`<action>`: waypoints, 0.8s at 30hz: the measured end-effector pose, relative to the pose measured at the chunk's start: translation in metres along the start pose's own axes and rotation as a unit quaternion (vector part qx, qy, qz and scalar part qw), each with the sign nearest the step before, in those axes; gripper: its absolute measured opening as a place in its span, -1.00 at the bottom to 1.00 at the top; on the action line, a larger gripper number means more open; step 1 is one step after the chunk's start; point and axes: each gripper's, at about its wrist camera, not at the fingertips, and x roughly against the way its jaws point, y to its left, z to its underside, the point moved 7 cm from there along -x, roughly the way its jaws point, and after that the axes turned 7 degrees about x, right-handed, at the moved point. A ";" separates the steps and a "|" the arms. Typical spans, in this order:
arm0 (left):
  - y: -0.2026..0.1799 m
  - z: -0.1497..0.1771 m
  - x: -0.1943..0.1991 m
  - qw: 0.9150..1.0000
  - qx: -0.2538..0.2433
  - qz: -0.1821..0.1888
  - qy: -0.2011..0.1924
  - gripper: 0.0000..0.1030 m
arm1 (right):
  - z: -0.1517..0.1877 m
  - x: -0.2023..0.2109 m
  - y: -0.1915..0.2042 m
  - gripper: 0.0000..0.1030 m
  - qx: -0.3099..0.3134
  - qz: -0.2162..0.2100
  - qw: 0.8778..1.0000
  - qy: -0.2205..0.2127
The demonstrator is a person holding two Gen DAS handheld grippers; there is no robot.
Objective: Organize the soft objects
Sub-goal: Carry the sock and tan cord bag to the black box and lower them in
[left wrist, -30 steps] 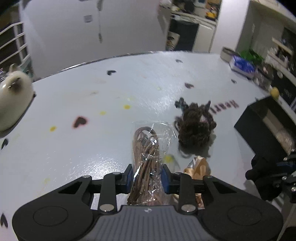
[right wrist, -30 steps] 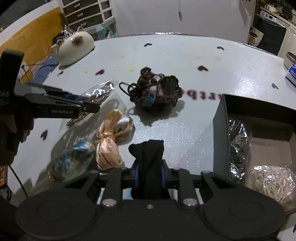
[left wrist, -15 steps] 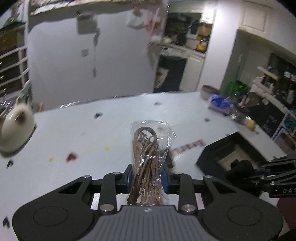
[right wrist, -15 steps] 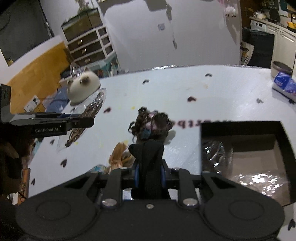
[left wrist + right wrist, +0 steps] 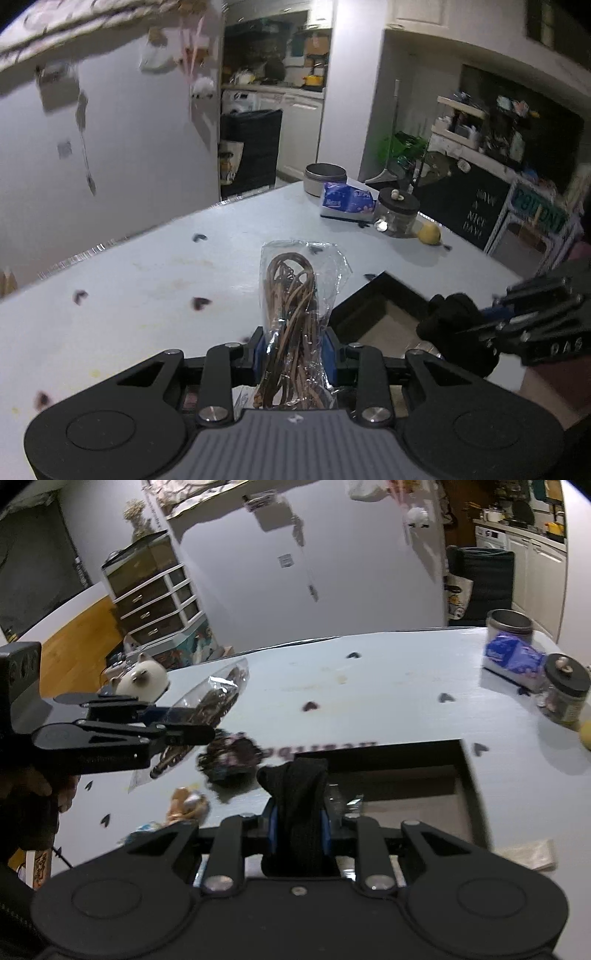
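My left gripper [image 5: 294, 347] is shut on a clear plastic bag of brown cords [image 5: 295, 295] and holds it in the air above the table; it also shows in the right wrist view [image 5: 207, 705]. My right gripper [image 5: 297, 821] is shut on a black fabric piece [image 5: 299, 805], held over the near edge of the open black box [image 5: 469, 775]. In the left wrist view the box [image 5: 354, 306] lies just ahead to the right, with the right gripper [image 5: 491, 326] beside it.
On the pale table [image 5: 369, 686] lie a dark crocheted piece [image 5: 229, 757], a peach ribbon [image 5: 184, 801] and a white cat-shaped figure [image 5: 142, 677]. At the far right stand a tissue pack [image 5: 347, 203], a black-lidded jar [image 5: 397, 216], a tin [image 5: 325, 177] and a lemon [image 5: 430, 234].
Both grippers have risen from the table with their loads and moved right toward the black box. The bag of cords has left the table surface.
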 end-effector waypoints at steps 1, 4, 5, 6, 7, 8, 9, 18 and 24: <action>-0.006 -0.001 -0.006 1.000 0.018 0.001 0.004 -0.38 | 0.000 0.002 -0.009 -0.55 -0.004 0.003 1.000 -0.001; -0.020 -0.004 -0.025 0.996 0.091 0.001 0.020 -0.38 | 0.002 0.006 -0.034 -0.55 -0.018 0.005 1.000 -0.001; -0.024 -0.003 -0.031 0.993 0.120 0.001 0.025 -0.38 | 0.003 0.007 -0.042 -0.55 -0.023 0.005 1.000 0.000; -0.027 -0.002 -0.035 0.989 0.145 -0.001 0.030 -0.37 | 0.003 0.006 -0.049 -0.55 -0.027 0.005 1.000 0.001; -0.030 0.001 -0.041 0.984 0.174 -0.004 0.036 -0.37 | 0.004 0.006 -0.057 -0.55 -0.031 0.003 1.000 0.003; -0.032 0.005 -0.044 0.979 0.200 -0.009 0.040 -0.37 | 0.005 0.005 -0.064 -0.55 -0.035 0.001 0.999 0.006; -0.033 0.008 -0.049 0.973 0.225 -0.015 0.044 -0.37 | 0.006 0.004 -0.070 -0.55 -0.038 -0.001 0.999 0.008; -0.037 0.048 -0.069 0.922 0.373 -0.099 0.043 -0.37 | 0.005 -0.016 -0.114 -0.55 -0.049 -0.028 0.998 0.036; -0.040 0.056 -0.070 0.907 0.399 -0.134 0.017 -0.33 | -0.008 -0.040 -0.125 -0.55 -0.041 -0.045 0.997 0.052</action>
